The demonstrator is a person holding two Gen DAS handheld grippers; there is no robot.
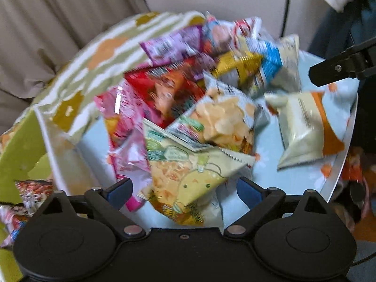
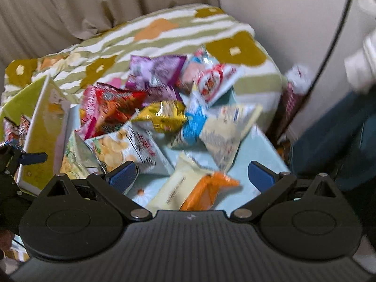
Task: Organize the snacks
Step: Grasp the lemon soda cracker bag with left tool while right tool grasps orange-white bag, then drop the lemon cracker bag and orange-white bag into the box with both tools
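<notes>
A heap of snack bags point(image 1: 188, 89) lies on a round light-blue table point(image 1: 312, 164). My left gripper point(image 1: 184, 191) is open, low over a pale yellow-green chip bag point(image 1: 185, 171) that lies between its blue pads point(image 1: 119, 191) without being pinched. On top of it rests a bag printed with chips point(image 1: 221, 122). My right gripper point(image 2: 192, 175) is open over a cream-and-orange bag point(image 2: 188, 188), which also shows in the left wrist view point(image 1: 305, 129). Red point(image 2: 115, 108), purple point(image 2: 159, 70), gold point(image 2: 164, 115) and blue-white point(image 2: 195, 124) bags sit in the heap. The frames are motion-blurred.
A yellow-green box point(image 2: 40, 127) with snack bags inside stands at the table's left edge point(image 1: 21, 155). A patterned green-and-white cushion point(image 2: 164, 33) lies behind the heap, beige curtains point(image 2: 70, 4) beyond. A person's sleeve point(image 2: 362, 65) and a black cable point(image 2: 333, 40) are at right.
</notes>
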